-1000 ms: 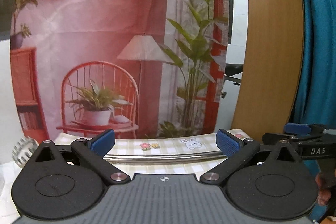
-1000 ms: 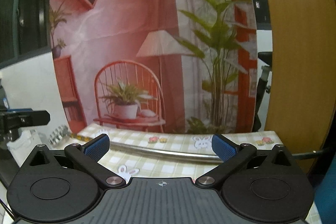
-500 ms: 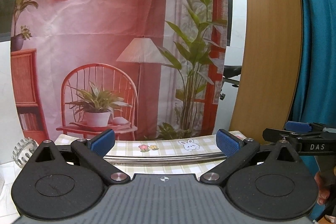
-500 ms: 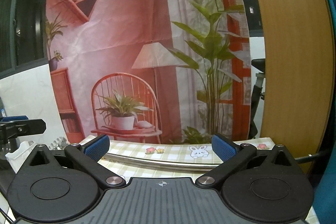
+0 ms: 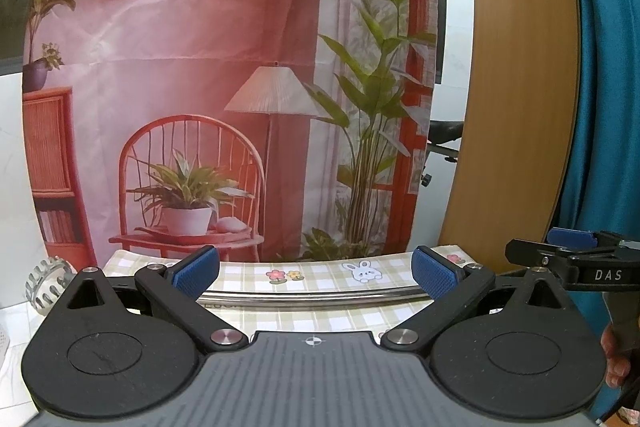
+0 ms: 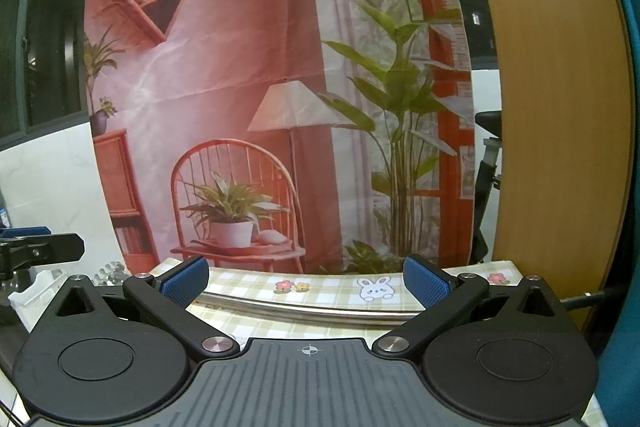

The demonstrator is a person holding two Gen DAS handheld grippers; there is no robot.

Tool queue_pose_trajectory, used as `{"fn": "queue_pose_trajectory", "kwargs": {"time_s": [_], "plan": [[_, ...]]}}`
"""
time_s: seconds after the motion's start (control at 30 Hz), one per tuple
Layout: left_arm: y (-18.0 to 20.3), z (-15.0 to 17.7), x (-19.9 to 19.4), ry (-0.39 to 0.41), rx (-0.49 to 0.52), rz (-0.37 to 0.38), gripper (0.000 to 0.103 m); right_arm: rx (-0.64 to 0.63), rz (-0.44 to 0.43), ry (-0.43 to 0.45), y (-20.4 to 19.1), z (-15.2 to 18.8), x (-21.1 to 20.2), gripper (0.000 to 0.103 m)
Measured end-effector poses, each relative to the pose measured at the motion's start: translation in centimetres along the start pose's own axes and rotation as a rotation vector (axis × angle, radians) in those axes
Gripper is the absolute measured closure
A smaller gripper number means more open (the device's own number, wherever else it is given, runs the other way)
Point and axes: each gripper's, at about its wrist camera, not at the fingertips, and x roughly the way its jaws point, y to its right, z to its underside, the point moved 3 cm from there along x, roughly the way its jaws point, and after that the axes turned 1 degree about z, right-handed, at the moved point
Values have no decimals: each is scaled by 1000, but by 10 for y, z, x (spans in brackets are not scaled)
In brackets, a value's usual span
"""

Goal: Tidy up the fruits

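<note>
No fruit shows in either view. My left gripper (image 5: 316, 273) is open and empty, held level above the far part of a table with a green checked cloth (image 5: 320, 273). My right gripper (image 6: 306, 281) is open and empty too, over the same cloth (image 6: 320, 287). A curved metal rim (image 5: 312, 297) lies across the cloth just beyond the fingertips; it also shows in the right wrist view (image 6: 320, 313). What the rim belongs to is hidden by the gripper bodies. The right gripper shows at the right edge of the left wrist view (image 5: 576, 259).
A printed backdrop (image 5: 224, 87) with a chair, lamp and plants hangs right behind the table. A wooden panel (image 5: 516, 87) stands at the right. A ridged metal object (image 5: 46, 283) sits at the left. A white rack (image 6: 36, 287) is at the left of the right wrist view.
Both grippers have tilted up a little, so less of the tablecloth shows and the backdrop fills more of each view. Both stay open.
</note>
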Motion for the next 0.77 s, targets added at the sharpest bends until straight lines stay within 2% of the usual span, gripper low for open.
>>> {"fn": "queue_pose_trajectory", "kwargs": {"time_s": [0.77], "plan": [[-2, 5, 5, -21, -9, 10, 0, 3, 4, -2, 3, 1, 1, 0]]}}
